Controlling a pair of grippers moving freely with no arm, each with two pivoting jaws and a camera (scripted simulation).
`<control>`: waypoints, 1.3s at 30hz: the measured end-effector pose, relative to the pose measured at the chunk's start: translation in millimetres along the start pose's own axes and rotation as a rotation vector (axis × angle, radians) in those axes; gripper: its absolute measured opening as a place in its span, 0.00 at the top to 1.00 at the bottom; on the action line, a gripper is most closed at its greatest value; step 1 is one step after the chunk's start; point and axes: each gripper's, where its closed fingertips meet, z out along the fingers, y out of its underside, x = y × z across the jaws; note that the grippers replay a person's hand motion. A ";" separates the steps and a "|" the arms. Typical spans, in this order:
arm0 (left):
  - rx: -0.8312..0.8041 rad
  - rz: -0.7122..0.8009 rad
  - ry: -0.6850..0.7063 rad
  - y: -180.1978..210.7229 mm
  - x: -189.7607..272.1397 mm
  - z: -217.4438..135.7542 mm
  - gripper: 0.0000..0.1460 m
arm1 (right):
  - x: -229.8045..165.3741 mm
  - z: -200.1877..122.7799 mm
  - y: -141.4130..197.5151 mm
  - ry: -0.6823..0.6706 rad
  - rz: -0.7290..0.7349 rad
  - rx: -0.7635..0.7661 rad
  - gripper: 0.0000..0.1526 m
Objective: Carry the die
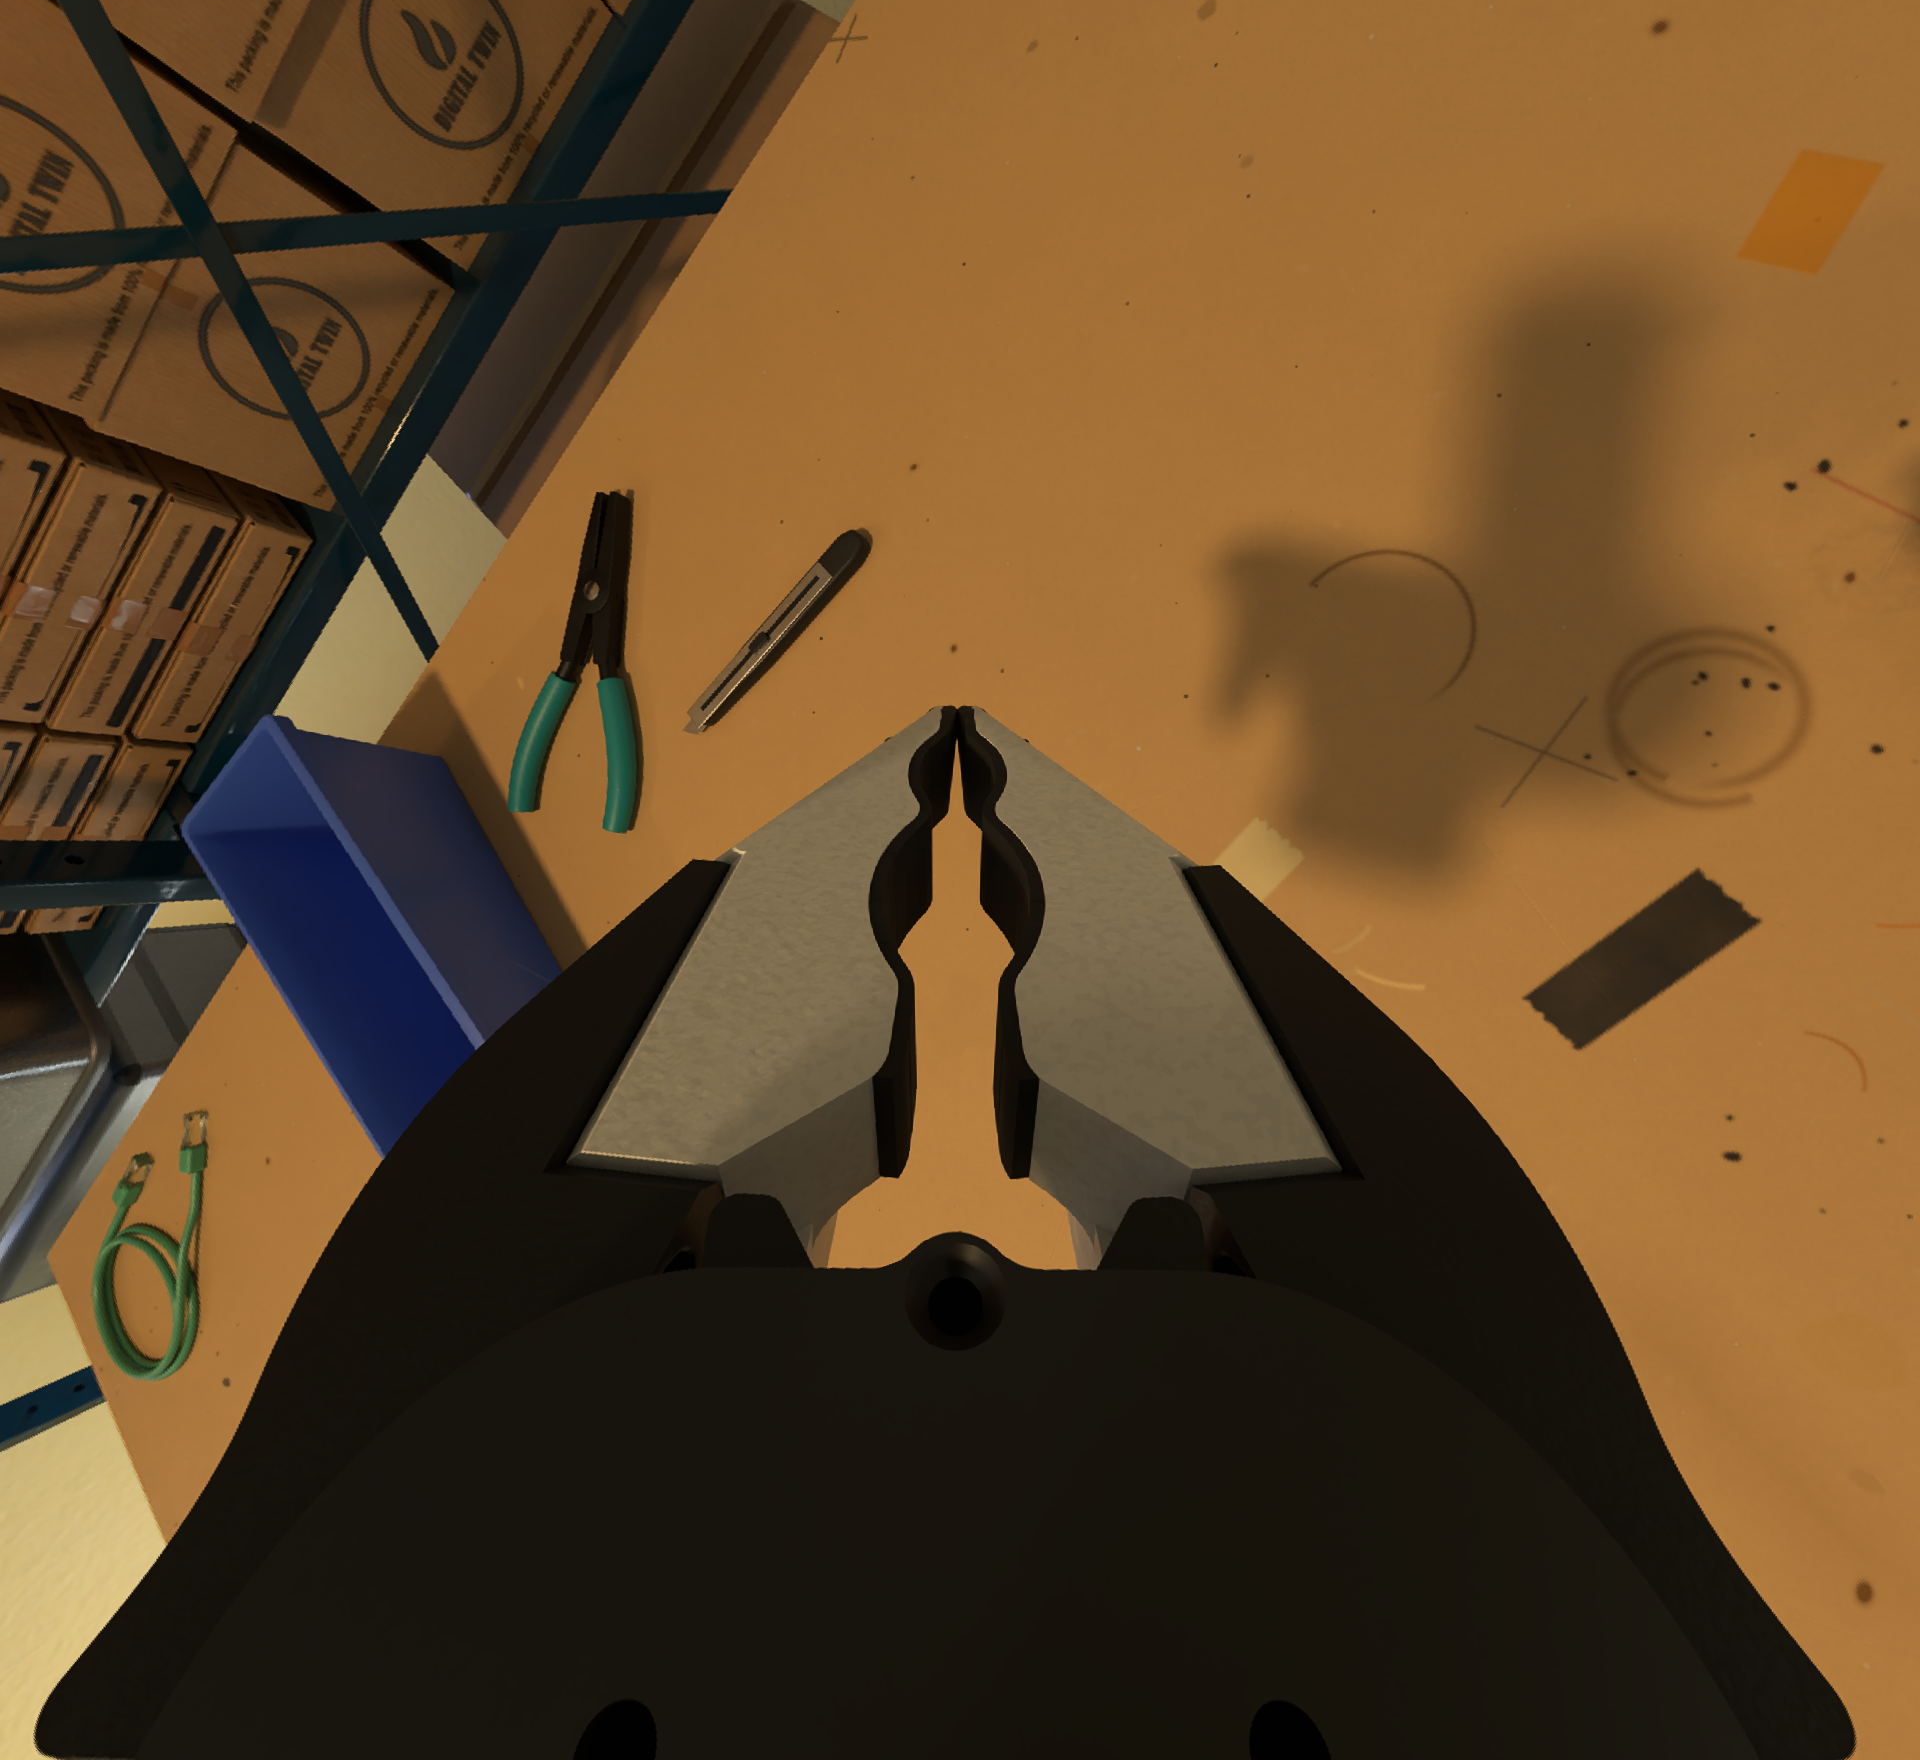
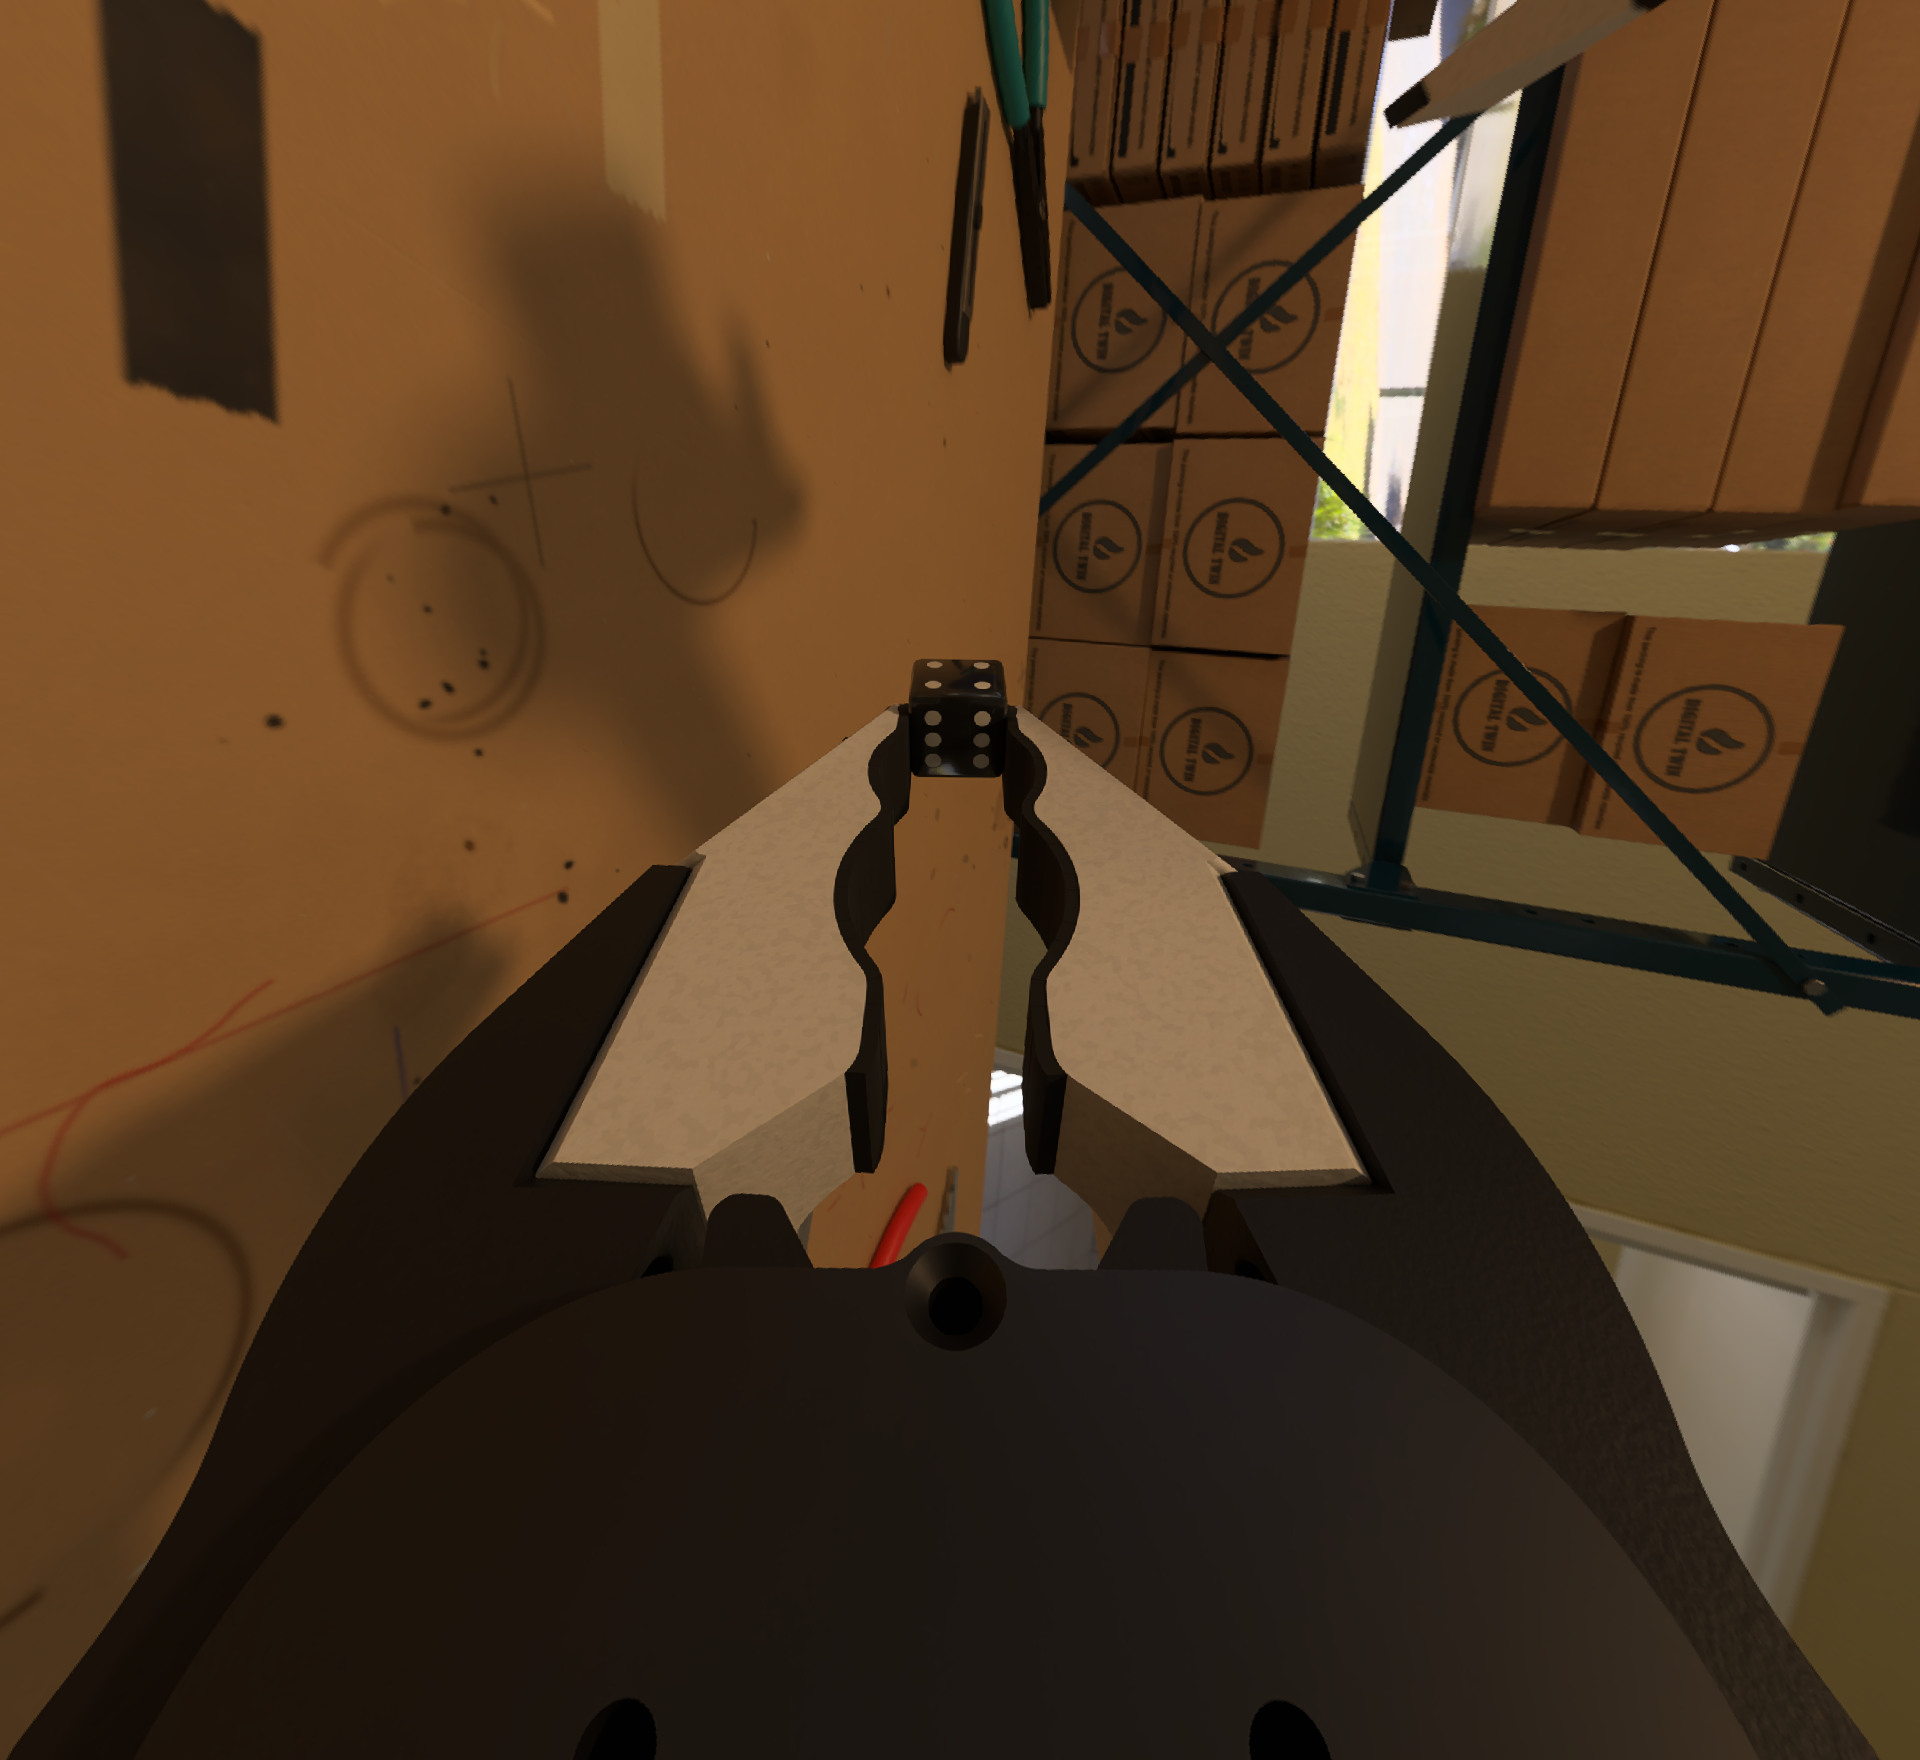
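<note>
A black die [image 2: 957,719] with white pips sits clamped between the tips of my right gripper [image 2: 957,736], held up above the brown table [image 2: 623,671] near its edge. The right gripper is shut on the die. My left gripper [image 1: 957,721] is shut with its tips together and holds nothing; it hovers above the table [image 1: 1143,360]. The die does not show in the left wrist view.
Green-handled pliers [image 1: 587,671] and a utility knife [image 1: 779,630] lie near the table edge, also in the right wrist view [image 2: 1018,100]. A blue bin [image 1: 353,889] and a green cable [image 1: 145,1263] lie by the edge. Shelves with cardboard boxes [image 2: 1195,547] stand beyond. A black tape patch [image 1: 1642,957] marks the table.
</note>
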 end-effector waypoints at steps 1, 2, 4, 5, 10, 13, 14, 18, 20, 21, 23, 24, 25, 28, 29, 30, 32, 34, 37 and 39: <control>-0.001 0.002 -0.001 0.0 0.0 0.0 1.00 | -1.2 3.8 3.8 0.014 -0.009 -0.012 0.89; -0.001 0.004 -0.002 -0.1 0.0 0.1 1.00 | -1.4 7.5 6.9 0.025 -0.016 -0.017 0.89; 0.001 0.004 -0.001 -0.2 0.0 0.2 1.00 | -0.1 15.0 12.1 0.038 -0.018 -0.020 0.89; 0.003 0.003 0.001 -0.2 0.0 0.2 1.00 | 1.2 18.7 14.2 0.040 -0.015 -0.022 0.89; 0.017 -0.002 0.009 -0.1 0.0 0.2 1.00 | 8.4 39.4 25.4 0.076 -0.063 -0.059 0.89; 0.028 -0.008 0.014 0.0 0.1 0.2 1.00 | 11.4 51.7 29.1 0.140 -0.106 -0.064 0.89; 0.031 -0.008 0.014 0.0 0.1 0.3 1.00 | 12.4 55.2 29.5 0.169 -0.117 -0.060 0.89; 0.038 -0.007 0.015 0.0 0.1 0.3 1.00 | 16.7 66.3 30.9 0.277 -0.135 -0.053 0.89; 0.039 -0.006 0.014 0.0 0.0 0.3 1.00 | 19.1 71.2 32.7 0.314 -0.137 -0.056 0.89; 0.039 -0.004 0.012 -0.1 0.0 0.3 1.00 | 20.2 73.4 33.8 0.336 -0.149 -0.060 0.89; 0.039 0.000 0.009 -0.1 0.1 0.3 1.00 | 22.2 77.8 35.8 0.377 -0.179 -0.066 0.89; 0.040 0.001 0.009 -0.1 0.1 0.3 1.00 | 23.1 79.9 36.9 0.393 -0.186 -0.067 0.89; 0.042 0.002 0.008 -0.1 0.1 0.3 1.00 | 24.1 82.0 38.1 0.406 -0.188 -0.069 0.89; 0.044 0.003 0.006 -0.1 0.1 0.2 1.00 | 27.3 86.9 40.8 0.442 -0.180 -0.067 0.89; 0.043 0.004 0.005 -0.1 0.0 0.2 1.00 | 27.9 88.5 41.4 0.454 -0.184 -0.068 0.89; 0.043 0.005 0.004 -0.1 0.0 0.2 1.00 | 28.3 89.8 41.8 0.466 -0.192 -0.070 0.89; 0.040 0.009 -0.001 -0.1 0.0 0.3 1.00 | 28.5 91.2 41.5 0.484 -0.189 -0.065 0.89; 0.037 0.015 -0.004 -0.1 0.1 0.2 1.00 | 28.9 91.1 41.5 0.486 -0.163 -0.058 0.89; 0.036 0.014 -0.003 -0.1 0.1 0.2 1.00 | 29.9 89.4 40.1 0.484 -0.145 -0.052 0.89; 0.041 0.012 -0.001 -0.1 0.1 0.2 1.00 | 30.4 85.2 36.3 0.484 -0.117 -0.028 0.89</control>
